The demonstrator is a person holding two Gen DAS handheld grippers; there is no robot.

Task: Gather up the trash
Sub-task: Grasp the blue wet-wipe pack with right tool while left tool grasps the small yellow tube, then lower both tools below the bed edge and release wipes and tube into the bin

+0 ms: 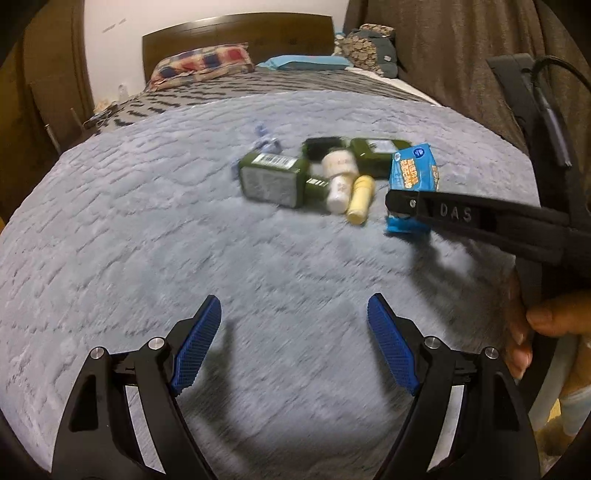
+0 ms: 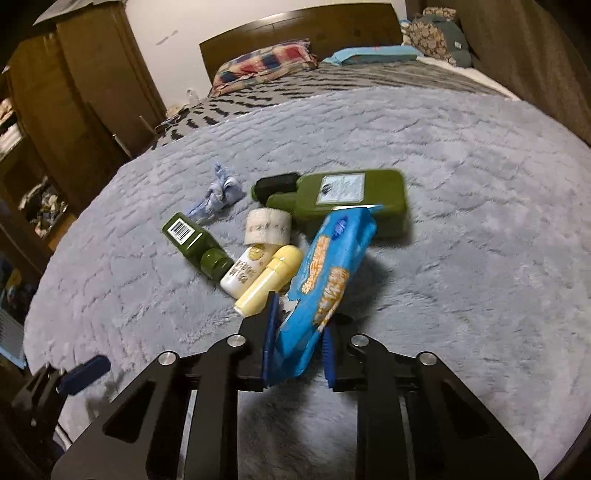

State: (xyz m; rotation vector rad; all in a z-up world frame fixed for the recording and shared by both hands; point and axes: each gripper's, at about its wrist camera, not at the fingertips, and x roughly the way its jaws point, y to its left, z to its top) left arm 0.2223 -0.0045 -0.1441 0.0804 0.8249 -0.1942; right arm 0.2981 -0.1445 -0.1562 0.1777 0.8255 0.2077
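Observation:
My right gripper (image 2: 300,326) is shut on a blue snack wrapper (image 2: 325,280) and holds it above the grey blanket; the wrapper also shows in the left wrist view (image 1: 413,170), clamped by the right gripper (image 1: 399,206). My left gripper (image 1: 293,314) is open and empty, low over the blanket, short of the pile. The pile holds two green bottles (image 2: 343,195) (image 2: 192,240), a white bottle (image 2: 245,271), a yellow tube (image 2: 269,277), a tape roll (image 2: 267,225) and a crumpled bluish wrapper (image 2: 221,192).
The grey fluffy blanket (image 1: 147,221) covers the near part of a bed. Pillows (image 1: 199,64) and a headboard (image 1: 236,33) lie at the far end. A wooden wardrobe (image 2: 74,81) stands at the left, curtains (image 1: 461,55) at the right.

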